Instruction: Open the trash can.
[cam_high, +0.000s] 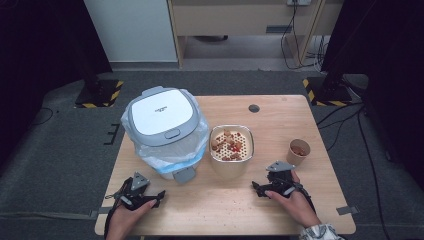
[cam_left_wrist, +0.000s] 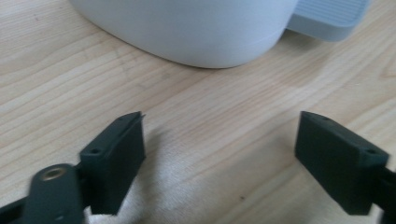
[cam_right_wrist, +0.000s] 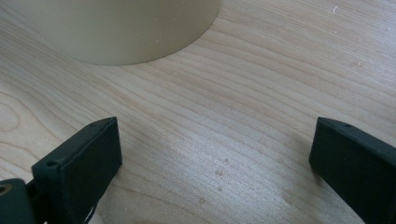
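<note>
While both hands rest low at the desk's (cam_high: 300, 107) near edge, the left gripper (cam_high: 159, 195) and right gripper (cam_high: 256, 187) stand wide, gripping nothing. Bin (cam_high: 162, 127) sits toward the left edge; food bowl (cam_high: 231, 145) at centre.

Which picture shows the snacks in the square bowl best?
The high view: the beige square bowl shows whole, with brown and red snacks inside. The right gripper view catches just its plain outer wall; the left gripper view faces the white bin.
</note>
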